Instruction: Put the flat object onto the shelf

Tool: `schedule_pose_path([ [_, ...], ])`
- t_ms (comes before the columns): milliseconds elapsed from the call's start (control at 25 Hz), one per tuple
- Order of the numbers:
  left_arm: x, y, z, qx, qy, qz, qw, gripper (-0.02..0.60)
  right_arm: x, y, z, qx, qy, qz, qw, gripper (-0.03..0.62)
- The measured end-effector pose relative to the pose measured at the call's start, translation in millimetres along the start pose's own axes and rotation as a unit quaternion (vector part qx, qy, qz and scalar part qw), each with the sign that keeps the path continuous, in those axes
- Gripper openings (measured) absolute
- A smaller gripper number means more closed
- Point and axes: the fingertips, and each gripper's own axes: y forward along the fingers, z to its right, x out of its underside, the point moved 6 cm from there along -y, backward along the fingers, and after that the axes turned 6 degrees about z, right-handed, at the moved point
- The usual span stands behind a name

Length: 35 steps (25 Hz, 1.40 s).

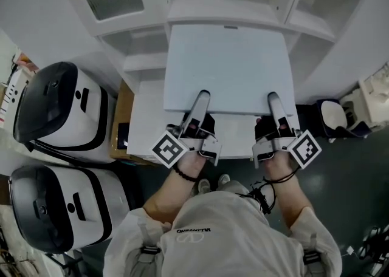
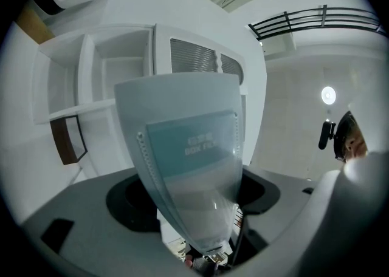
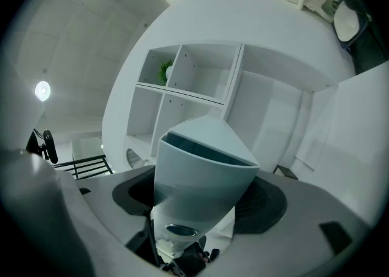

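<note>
The carry step is in hand: the left gripper (image 1: 201,101) and right gripper (image 1: 275,101) each hold the near edge of the box file (image 1: 228,66) in wide-set jaws, flat before the shelf (image 1: 144,61). Next, I judge, comes aligning it with a compartment and sliding it in.

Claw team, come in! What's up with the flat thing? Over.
Left claw, right claw: both shut on the flat box file, near edge. File in front of the white shelf, not on it yet. Nothing seen blocking.

White shelf unit (image 3: 234,69) holds a green plant (image 3: 165,73) in 1 compartment.
</note>
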Motion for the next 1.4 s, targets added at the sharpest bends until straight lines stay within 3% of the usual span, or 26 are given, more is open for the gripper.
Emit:
schedule_pose_path([
  [400,-3.4,47.4,3.1,-0.017,0.010,0.006,0.9998,0.348,-25.8,42.6,5.5,-0.003,0.020,-0.009,1.000,0.354],
  [800,-4.3,68.4,-2.2,-0.014,0.019,0.011,0.9997,0.347,-39.1,66.7,10.4,-0.012,0.014,-0.017,1.000,0.354],
  [1080,-16.8,104.5,-0.4,-0.007,0.024,0.002,0.9997,0.345,-57.3,106.4,3.0,-0.027,-0.003,-0.023,0.999,0.354],
  [1400,-31.6,151.7,-10.3,-0.002,0.027,0.006,0.9996,0.345,-67.8,152.0,9.0,-0.013,0.011,-0.018,1.000,0.354],
])
